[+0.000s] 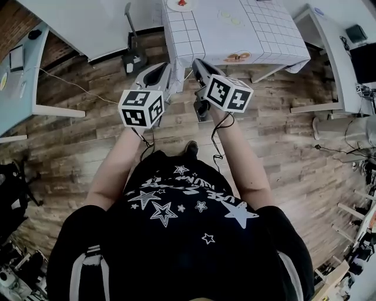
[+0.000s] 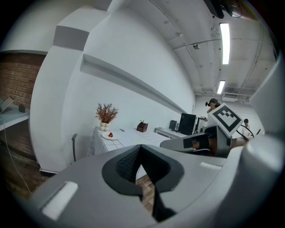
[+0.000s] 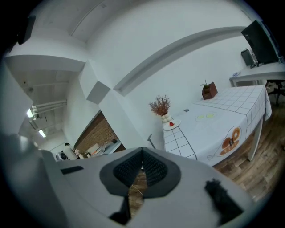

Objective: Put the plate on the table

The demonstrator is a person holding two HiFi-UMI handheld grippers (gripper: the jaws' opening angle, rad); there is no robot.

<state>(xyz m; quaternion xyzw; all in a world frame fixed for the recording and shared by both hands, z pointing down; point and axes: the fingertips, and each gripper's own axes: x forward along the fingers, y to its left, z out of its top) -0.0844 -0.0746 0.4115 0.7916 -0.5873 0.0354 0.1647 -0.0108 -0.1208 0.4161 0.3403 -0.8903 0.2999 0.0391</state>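
Observation:
A small white plate [image 1: 179, 4] with a red item on it sits at the far left corner of the table [image 1: 235, 35], which has a white checked cloth. The same plate [image 2: 109, 136] shows in the left gripper view and, as the plate [image 3: 171, 125], in the right gripper view, beside a vase. Both grippers are held side by side over the wooden floor, well short of the table. My left gripper [image 1: 161, 73] is shut with nothing in it, jaws meeting [image 2: 140, 149]. My right gripper [image 1: 200, 66] is likewise shut and empty [image 3: 142, 153].
A dark stand [image 1: 134, 56] rises from the floor just left of the table. White desks flank the room at the left [image 1: 17, 88] and right [image 1: 335, 53]. On the table are a vase of dried twigs [image 2: 106, 116] and a small potted plant [image 2: 142, 127]. Cables trail over the floor.

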